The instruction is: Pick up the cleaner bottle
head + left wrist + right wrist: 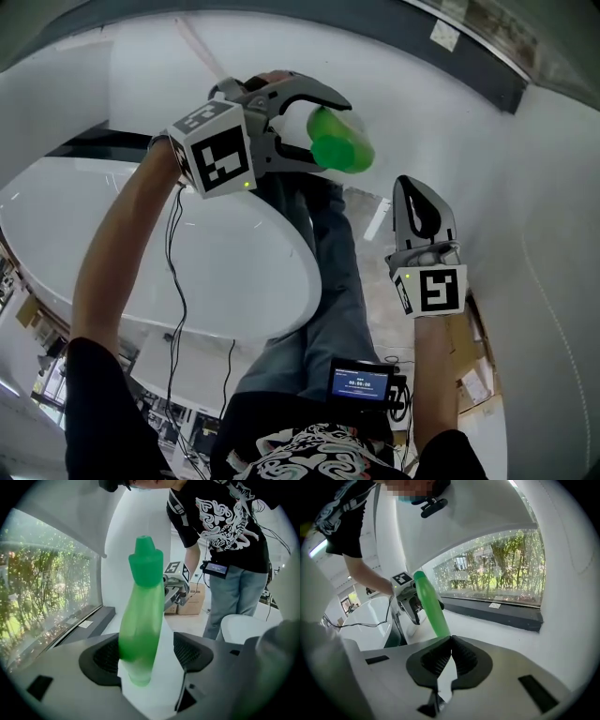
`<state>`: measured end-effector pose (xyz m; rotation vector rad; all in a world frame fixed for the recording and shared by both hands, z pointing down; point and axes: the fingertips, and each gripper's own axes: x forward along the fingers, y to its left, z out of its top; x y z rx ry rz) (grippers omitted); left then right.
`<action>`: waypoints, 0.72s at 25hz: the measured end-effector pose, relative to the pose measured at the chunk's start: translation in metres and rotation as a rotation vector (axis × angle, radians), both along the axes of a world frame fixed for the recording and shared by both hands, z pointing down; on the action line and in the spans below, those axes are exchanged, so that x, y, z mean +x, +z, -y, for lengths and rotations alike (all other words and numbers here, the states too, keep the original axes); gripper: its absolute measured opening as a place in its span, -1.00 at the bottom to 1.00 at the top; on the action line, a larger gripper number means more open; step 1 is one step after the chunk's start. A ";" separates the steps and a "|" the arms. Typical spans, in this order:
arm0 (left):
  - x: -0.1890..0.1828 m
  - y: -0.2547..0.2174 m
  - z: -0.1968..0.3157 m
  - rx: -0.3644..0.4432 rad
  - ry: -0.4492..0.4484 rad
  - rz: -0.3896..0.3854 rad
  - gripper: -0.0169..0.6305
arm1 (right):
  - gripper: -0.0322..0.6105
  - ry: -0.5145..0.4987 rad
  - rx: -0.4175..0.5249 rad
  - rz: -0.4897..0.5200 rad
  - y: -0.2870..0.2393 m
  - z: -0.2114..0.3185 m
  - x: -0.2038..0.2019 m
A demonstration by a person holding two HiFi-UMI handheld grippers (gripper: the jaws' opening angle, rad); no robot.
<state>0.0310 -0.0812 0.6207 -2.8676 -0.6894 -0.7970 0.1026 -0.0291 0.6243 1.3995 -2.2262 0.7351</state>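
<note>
The green cleaner bottle (339, 141) stands upright on a white ledge (469, 141) below the window. My left gripper (333, 133) reaches around it with the jaws spread wide. In the left gripper view the bottle (143, 616) rises between the two pads, close against the left pad, with a clear gap to the right pad (187, 652). My right gripper (412, 185) hangs lower and to the right of the bottle, apart from it. In the right gripper view its jaws (451, 641) meet at the tips with nothing between them, and the bottle (431, 604) leans behind them.
A round white table (216, 272) lies below the left arm. A dark sill strip (487, 609) runs under the window (497, 569). Cardboard boxes (194, 599) sit on the floor behind the right gripper. A curved white wall (553, 281) closes the right side.
</note>
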 end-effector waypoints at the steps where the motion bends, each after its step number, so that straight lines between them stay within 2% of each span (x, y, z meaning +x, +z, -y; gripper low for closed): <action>1: 0.001 0.002 -0.002 -0.001 0.007 -0.001 0.06 | -0.82 0.004 -0.004 0.002 0.001 -0.001 0.000; 12: 0.023 0.007 0.002 -0.065 -0.030 -0.063 0.06 | -0.82 -0.002 -0.009 0.008 0.006 0.010 -0.006; 17: 0.028 0.011 -0.002 -0.058 -0.016 -0.068 0.05 | -0.82 -0.016 -0.016 0.016 0.007 0.010 -0.013; 18: 0.029 0.012 -0.003 -0.046 -0.016 -0.071 -0.05 | -0.82 -0.012 -0.018 0.016 0.008 0.009 -0.013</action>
